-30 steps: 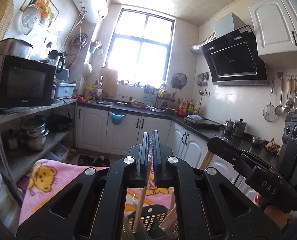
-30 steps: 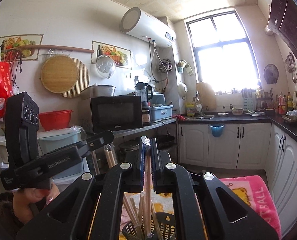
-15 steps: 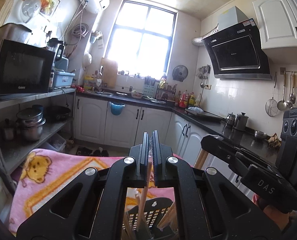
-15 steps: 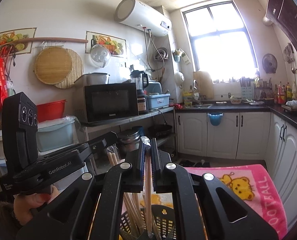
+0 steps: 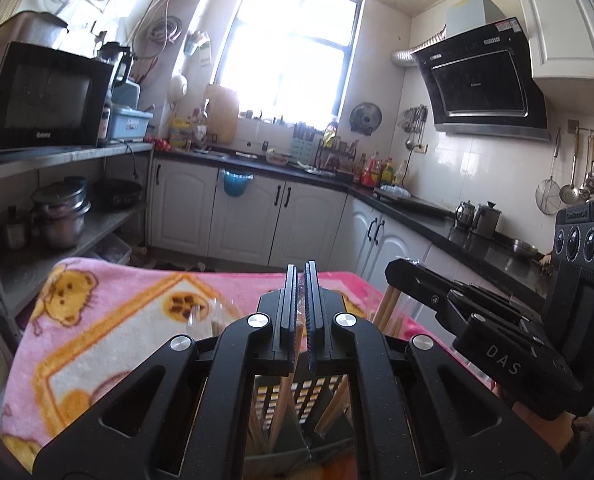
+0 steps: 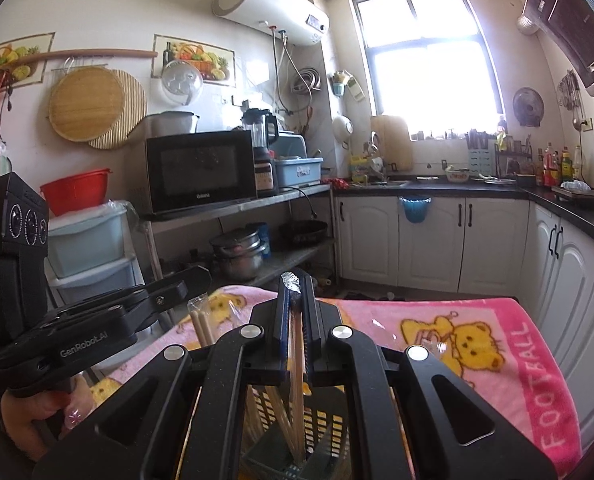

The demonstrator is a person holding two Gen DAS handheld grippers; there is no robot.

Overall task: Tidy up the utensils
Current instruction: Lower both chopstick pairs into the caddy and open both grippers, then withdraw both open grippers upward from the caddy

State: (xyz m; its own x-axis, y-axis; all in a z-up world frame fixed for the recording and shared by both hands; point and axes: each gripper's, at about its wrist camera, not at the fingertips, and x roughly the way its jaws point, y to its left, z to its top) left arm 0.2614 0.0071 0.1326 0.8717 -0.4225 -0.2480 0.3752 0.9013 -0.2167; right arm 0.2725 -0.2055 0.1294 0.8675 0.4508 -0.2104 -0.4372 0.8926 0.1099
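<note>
Over the black slotted holder [image 6: 321,432] on the pink-toweled bench [image 6: 497,344], both claws — left claw [image 5: 302,312] & right claw [image 6: 297,320] — pinch wrapped chopsticks [image 6: 297,376]: light, stiff, slick film, so grip mid-shaft.

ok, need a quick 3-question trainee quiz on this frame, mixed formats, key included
1. True or false: the left gripper and the right gripper are each shut on wrapped wooden chopsticks.
2. What stands directly under both grippers? A) steel pot B) dark slotted plastic utensil basket C) red bowl
3. Fill in: the basket sits on a pink ____ printed with yellow bears.

Key: 1 true; 2 B; 3 towel
</note>
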